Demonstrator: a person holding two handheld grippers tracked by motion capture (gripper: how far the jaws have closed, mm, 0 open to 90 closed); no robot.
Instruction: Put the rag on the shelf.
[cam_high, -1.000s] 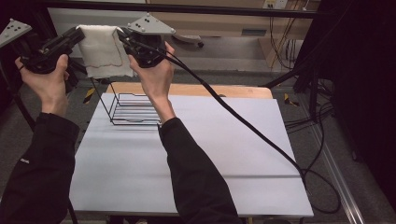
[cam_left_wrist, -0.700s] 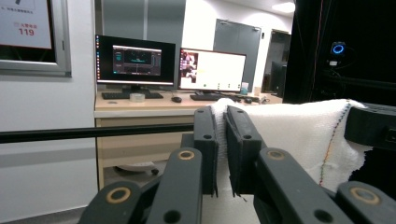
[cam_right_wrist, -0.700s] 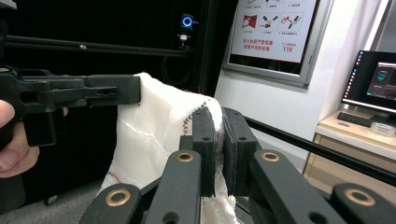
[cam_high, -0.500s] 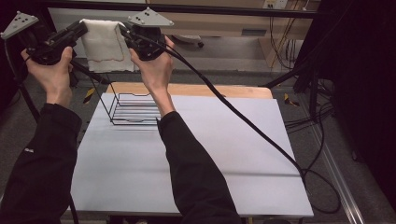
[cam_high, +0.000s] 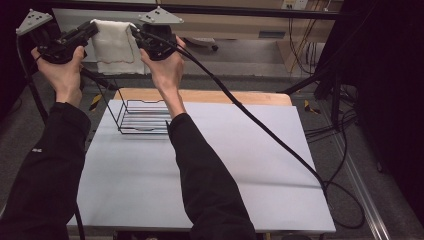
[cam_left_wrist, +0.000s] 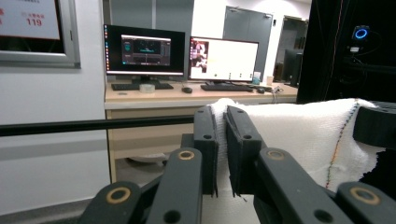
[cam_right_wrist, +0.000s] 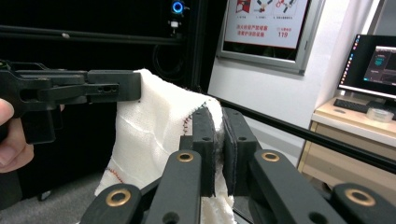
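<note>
Cloth held spread between two grippers, raised beyond the table's far edge.

The left gripper (cam_high: 92, 29) clamps one top corner of the white cloth (cam_high: 114, 47); the right gripper (cam_high: 136, 31) clamps the other, probably to keep it flat for draping over the wire rack (cam_high: 142, 117) on the table (cam_high: 240, 165). Wall poster (cam_right_wrist: 267, 21) reads "119".

A cloth (cam_high: 114, 47) hangs between the left gripper (cam_high: 91, 29) and the right gripper (cam_high: 136, 34), each clamped on an upper corner, raised above and beyond the table's (cam_high: 240, 165) far edge; on the table's far left part stands a wire rack (cam_high: 142, 117), between the person's two forearms; a cable (cam_high: 260, 127) trails from the right gripper across the table to its right edge; in the left gripper view, monitors (cam_left_wrist: 182, 51) stand on a desk (cam_left_wrist: 154, 98) behind the cloth
</note>
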